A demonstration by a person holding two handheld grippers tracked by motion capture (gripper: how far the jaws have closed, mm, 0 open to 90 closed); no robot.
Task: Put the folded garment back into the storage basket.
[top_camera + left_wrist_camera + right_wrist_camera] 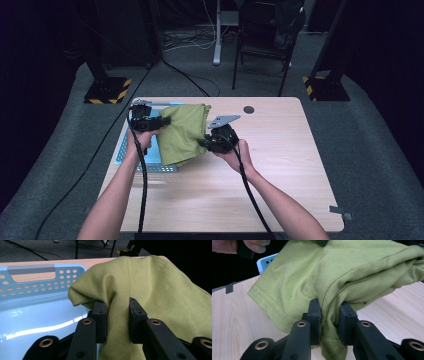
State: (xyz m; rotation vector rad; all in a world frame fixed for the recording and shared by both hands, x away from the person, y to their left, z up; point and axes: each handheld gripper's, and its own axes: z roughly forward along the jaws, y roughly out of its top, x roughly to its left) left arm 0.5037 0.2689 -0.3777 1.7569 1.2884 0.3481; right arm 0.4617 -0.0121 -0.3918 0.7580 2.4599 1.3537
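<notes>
A folded olive-green garment (184, 131) hangs between my two grippers, just above the left part of the wooden table (280, 165). My left gripper (161, 121) is shut on a bunched fold of the garment (140, 287) at its left side; cloth fills the gap between the black jaws of the left gripper (117, 320). My right gripper (206, 142) is shut on the garment's other side, near a stitched hem (287, 312), with the cloth (342, 270) pinched between the jaws of the right gripper (329, 322). Below lies a light blue basket (37, 312).
The light blue perforated basket (122, 150) sits on the table's left part, under the garment's left half. A dark round grommet (248, 109) marks the table's far edge. Beyond the table stand a chair (265, 35), post bases with yellow-black stripes (107, 90) and floor cables.
</notes>
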